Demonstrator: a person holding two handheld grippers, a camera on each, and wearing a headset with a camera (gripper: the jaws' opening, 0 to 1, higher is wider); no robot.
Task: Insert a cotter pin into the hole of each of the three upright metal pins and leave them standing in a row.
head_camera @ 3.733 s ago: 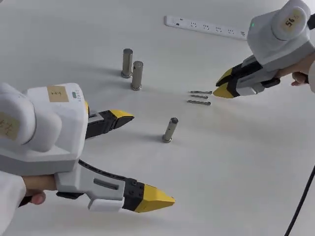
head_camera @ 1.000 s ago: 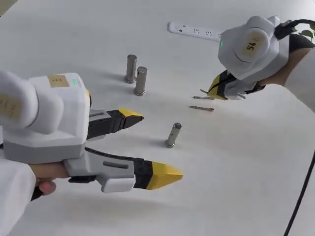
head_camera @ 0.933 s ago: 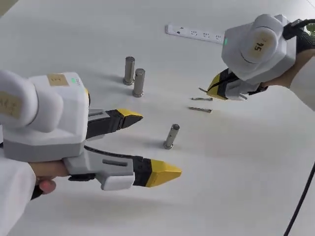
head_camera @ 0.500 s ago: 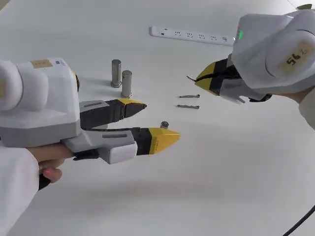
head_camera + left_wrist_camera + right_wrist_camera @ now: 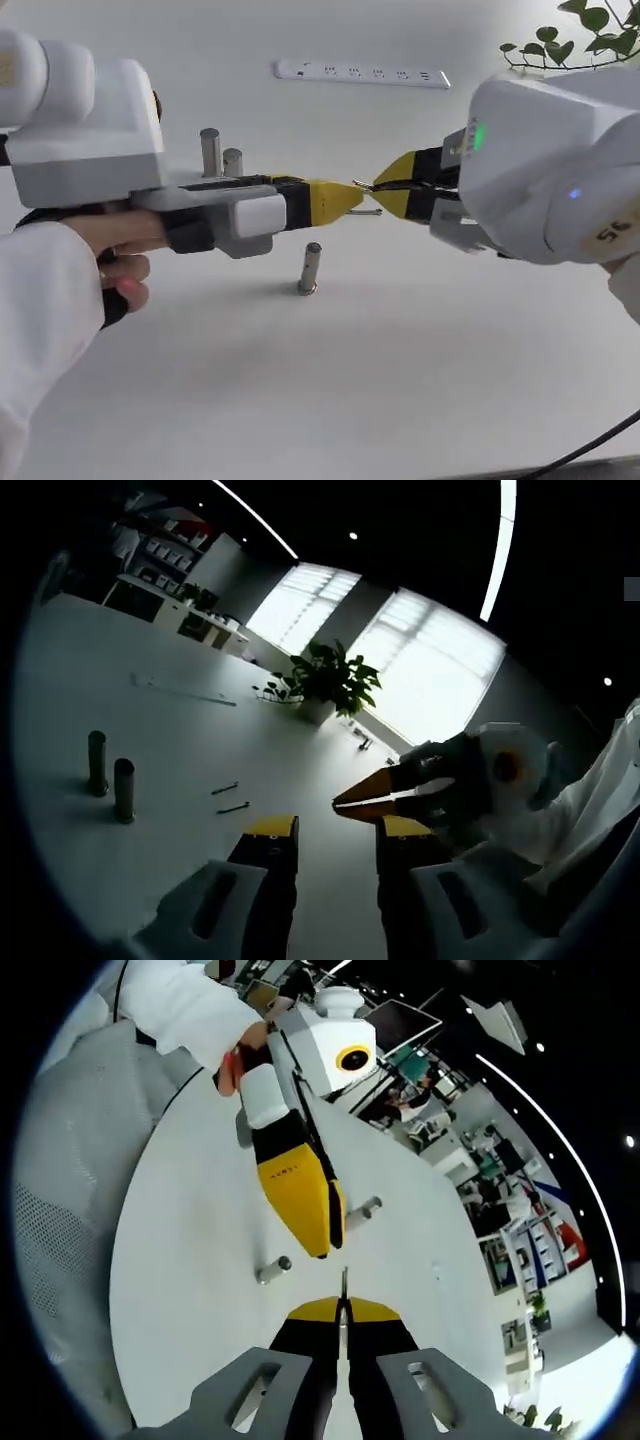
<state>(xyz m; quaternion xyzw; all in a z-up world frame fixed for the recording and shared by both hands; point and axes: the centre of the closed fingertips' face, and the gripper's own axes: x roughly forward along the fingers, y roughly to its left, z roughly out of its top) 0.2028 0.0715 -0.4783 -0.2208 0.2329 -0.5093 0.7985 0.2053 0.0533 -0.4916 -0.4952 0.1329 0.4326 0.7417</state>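
Right gripper (image 5: 388,196) has its fingers pinched shut on a cotter pin (image 5: 343,1282), a thin silver sliver poking out the tip. It's up in the air, nose to nose with the left gripper (image 5: 340,196), probably for a re-grip. Left fingers (image 5: 272,830) sit slightly apart, holding nothing. Below, a metal pin (image 5: 310,268) stands bare on the tabletop (image 5: 400,350).

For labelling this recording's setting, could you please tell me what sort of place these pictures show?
Probably an open-plan office or lab. There is a long white worktable with a white power strip lying on it, a green potted plant at its far end, and tall windows with pale blinds beyond.
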